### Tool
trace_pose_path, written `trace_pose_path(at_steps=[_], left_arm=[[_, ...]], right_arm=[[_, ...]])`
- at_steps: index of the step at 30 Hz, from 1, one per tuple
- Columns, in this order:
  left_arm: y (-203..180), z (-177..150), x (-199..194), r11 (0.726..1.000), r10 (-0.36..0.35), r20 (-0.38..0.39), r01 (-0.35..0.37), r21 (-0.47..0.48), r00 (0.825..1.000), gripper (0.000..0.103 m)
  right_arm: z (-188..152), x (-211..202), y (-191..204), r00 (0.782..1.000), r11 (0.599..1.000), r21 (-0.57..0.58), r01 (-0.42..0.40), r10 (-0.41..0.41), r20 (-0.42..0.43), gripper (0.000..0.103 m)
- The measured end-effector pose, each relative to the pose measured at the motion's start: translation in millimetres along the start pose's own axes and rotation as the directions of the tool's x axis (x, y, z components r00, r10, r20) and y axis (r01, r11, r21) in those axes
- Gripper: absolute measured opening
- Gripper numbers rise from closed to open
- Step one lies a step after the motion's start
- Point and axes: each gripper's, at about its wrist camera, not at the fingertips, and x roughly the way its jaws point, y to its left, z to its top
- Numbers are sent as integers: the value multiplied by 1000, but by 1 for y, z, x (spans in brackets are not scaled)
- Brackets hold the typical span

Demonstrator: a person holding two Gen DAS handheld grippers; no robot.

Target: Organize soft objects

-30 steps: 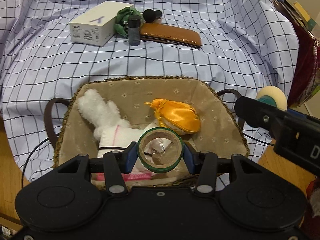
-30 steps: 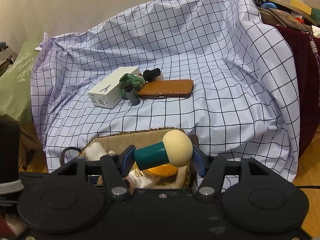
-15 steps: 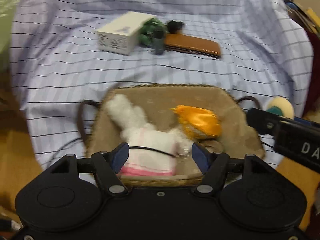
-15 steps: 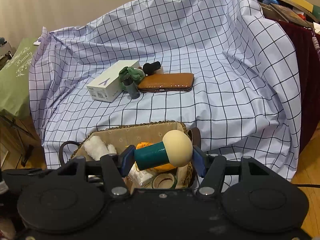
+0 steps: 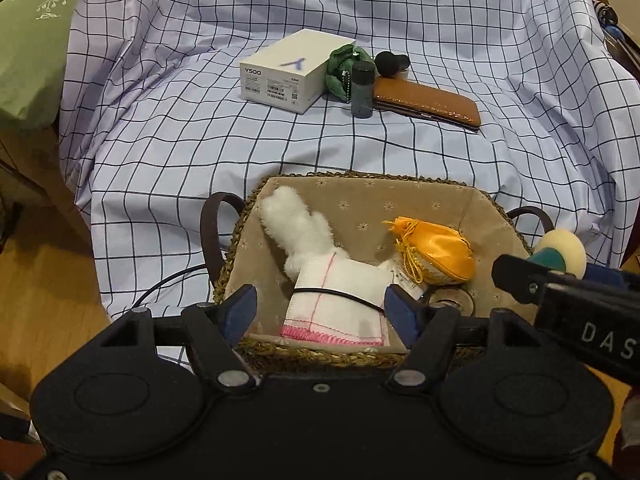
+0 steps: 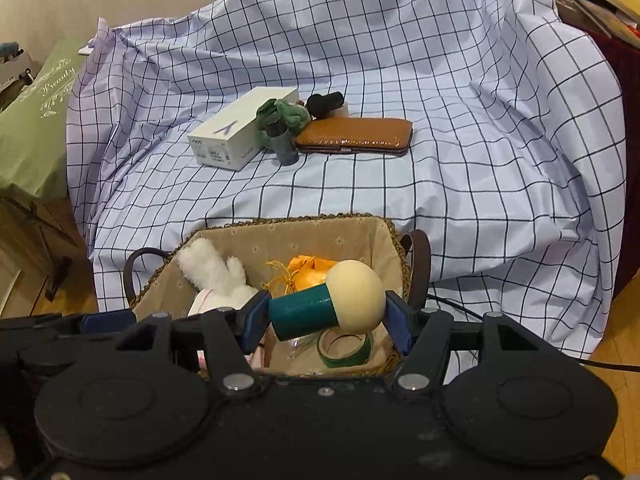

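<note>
the woven basket (image 5: 304,354), lined in beige floral fabric, sits low in the frame holding a fluffy white plush (image 5: 300,228), glossy orange pouch (image 5: 436,250) and green tape roll (image 6: 346,348). left gripper (image 5: 320,312) fingers spread, empty; right gripper (image 6: 322,316) pinches a teal-handled, cream-domed mushroom toy (image 6: 332,304).

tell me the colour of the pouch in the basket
Orange pouch, clearest in the left wrist view.

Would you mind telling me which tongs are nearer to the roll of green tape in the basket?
Right. The right tongs, clamped on the mushroom toy, hang directly above the tape. The left tongs, empty, sit over the white cloth, beside the tape.
</note>
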Motion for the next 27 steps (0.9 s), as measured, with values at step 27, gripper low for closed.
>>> trace_pose_path(at_steps=[27], left_arm=[[4,-1,-1,1000,17,9,-16,-24,1000,72]], right_arm=[[-1,-2,0,1000,1000,-5,-9,9,3,63]])
